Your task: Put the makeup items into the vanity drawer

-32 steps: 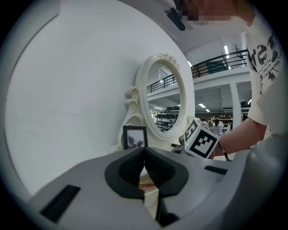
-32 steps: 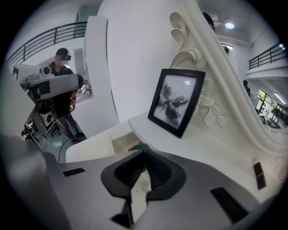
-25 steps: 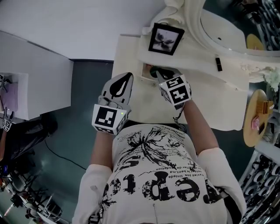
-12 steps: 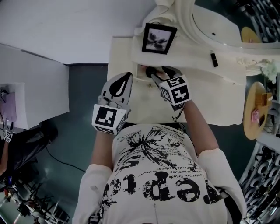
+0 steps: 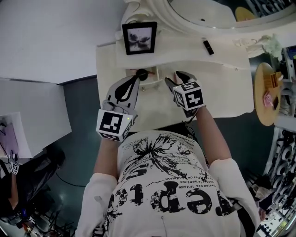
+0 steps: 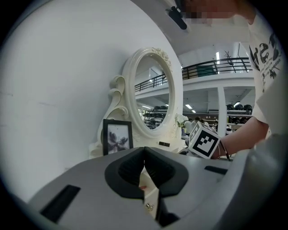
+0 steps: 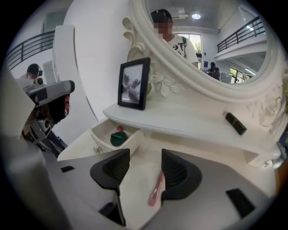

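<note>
We hold the right gripper (image 7: 145, 157) with fingers (image 7: 177, 173) apart over a pink tube (image 7: 156, 188) on the worktop (image 7: 135, 186), drawer (image 7: 102, 140) at ten o'clock, left gripper (image 6: 144, 152) shut, empty.

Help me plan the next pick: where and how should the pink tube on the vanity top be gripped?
Grip the pink tube across its middle, from above. It lies flat, long and slim, under the right gripper's open jaws, roughly in line with them.

Mirror (image 5: 199, 11) cut off at top, small black item (image 5: 207, 46) unidentifiable
</note>
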Tool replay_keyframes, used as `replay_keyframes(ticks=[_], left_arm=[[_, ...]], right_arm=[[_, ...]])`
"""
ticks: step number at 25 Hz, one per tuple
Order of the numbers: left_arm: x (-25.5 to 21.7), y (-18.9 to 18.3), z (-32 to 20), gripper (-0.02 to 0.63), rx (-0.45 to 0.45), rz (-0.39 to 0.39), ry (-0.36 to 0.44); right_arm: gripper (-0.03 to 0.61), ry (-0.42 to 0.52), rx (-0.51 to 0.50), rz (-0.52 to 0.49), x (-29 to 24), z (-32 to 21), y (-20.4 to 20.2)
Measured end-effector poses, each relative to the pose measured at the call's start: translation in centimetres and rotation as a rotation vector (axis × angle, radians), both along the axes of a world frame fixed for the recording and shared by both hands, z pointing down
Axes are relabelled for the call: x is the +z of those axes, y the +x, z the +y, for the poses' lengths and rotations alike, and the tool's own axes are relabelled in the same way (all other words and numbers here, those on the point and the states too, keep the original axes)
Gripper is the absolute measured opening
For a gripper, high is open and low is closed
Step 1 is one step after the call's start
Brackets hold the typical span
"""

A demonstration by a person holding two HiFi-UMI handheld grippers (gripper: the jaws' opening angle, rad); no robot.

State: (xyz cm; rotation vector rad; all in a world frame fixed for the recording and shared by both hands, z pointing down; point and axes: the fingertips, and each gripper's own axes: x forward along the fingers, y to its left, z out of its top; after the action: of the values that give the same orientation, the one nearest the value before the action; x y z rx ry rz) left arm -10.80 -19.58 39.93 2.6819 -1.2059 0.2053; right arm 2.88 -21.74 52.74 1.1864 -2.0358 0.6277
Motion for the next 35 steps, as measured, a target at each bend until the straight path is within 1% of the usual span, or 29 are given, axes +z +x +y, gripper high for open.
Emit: replay_keyframes(ticks=[6, 11, 13, 16, 18, 20, 23, 26, 29, 35], left_arm=[[1.2, 2.6, -0.1, 0.014, 0.057, 0.0, -0.021], [2.9, 4.0, -0.3, 0.014, 0.083, -0.006, -0.049], [3.8, 4.3, -0.2, 0.014, 0.087, -0.014, -0.068], [4.7, 4.5, -0.1, 0.014, 0.093, -0.02, -0.085], [5.0, 4.5, 0.0, 0.014, 0.094, -0.024, -0.089], [5.0, 4.5, 0.0, 0.014, 0.093, -0.026, -0.088], [4.5, 4.6, 0.0, 0.014, 0.088, -0.024, -0.08], [4.0, 4.4, 0.1, 0.014, 0.08, -0.023, -0.072], [3.3, 4.2, 0.0, 0.014, 0.071, -0.019, -0.055], [1.3, 3.2, 0.1, 0.014, 0.045, -0.009, -0.011]], right_arm=[[0.236, -0.097, 0.061, 0.033, 4.2, 2.5, 3.2], [0.205, -0.154, 0.096, 0.044, 7.2, 2.7, 4.7], [0.183, -0.171, 0.109, 0.043, 8.0, 2.9, 4.9], [0.14, -0.16, 0.131, 0.055, 8.5, 2.7, 5.3], [0.13, -0.16, 0.123, 0.063, 8.6, 2.7, 5.3], [0.071, -0.172, 0.107, 0.064, 8.7, 2.9, 5.2], [0.069, -0.184, 0.096, 0.06, 8.6, 3.2, 5.2], [0.067, -0.172, 0.097, 0.051, 7.8, 3.3, 5.1], [0.067, -0.127, 0.088, 0.037, 6.0, 2.5, 4.9], [0.067, -0.04, 0.02, 0.023, 1.5, 1.2, 3.1]])
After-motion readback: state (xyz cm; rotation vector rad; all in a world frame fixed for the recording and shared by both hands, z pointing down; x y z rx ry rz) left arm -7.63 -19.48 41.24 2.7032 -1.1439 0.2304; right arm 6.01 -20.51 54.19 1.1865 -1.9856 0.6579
